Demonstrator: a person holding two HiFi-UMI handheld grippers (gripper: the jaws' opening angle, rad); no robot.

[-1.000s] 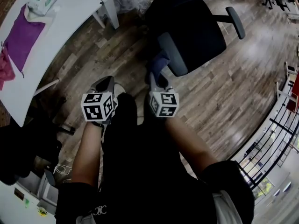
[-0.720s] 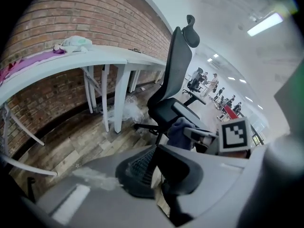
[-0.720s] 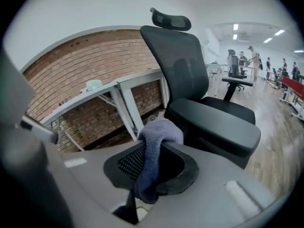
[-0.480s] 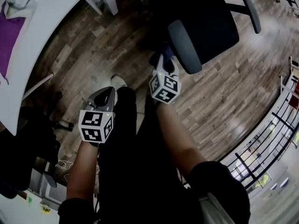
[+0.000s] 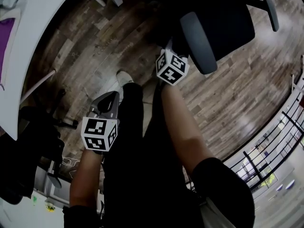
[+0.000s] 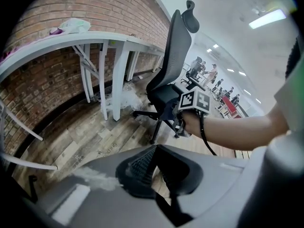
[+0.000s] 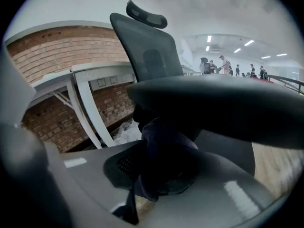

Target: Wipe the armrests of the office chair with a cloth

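The black office chair (image 5: 223,18) stands at the top right of the head view, its near grey armrest (image 5: 197,42) slanting toward me and the far armrest (image 5: 270,11) beyond. My right gripper (image 5: 169,51) is at the near armrest's lower end, shut on a dark blue cloth (image 7: 166,156). In the right gripper view the armrest (image 7: 223,103) spans just above the cloth, with the chair back (image 7: 147,56) behind. My left gripper (image 5: 107,103) hangs shut and empty over the floor, well left of the chair (image 6: 173,56).
A white desk (image 5: 28,46) with a purple cloth (image 5: 4,46) curves along the left, against a brick wall (image 6: 95,8). A black railing (image 5: 280,137) runs at the lower right. My legs and a shoe (image 5: 124,77) are on the wooden floor between the grippers.
My right gripper has gone forward with the cloth to the near armrest's lower end. The left gripper has dropped back toward my body.
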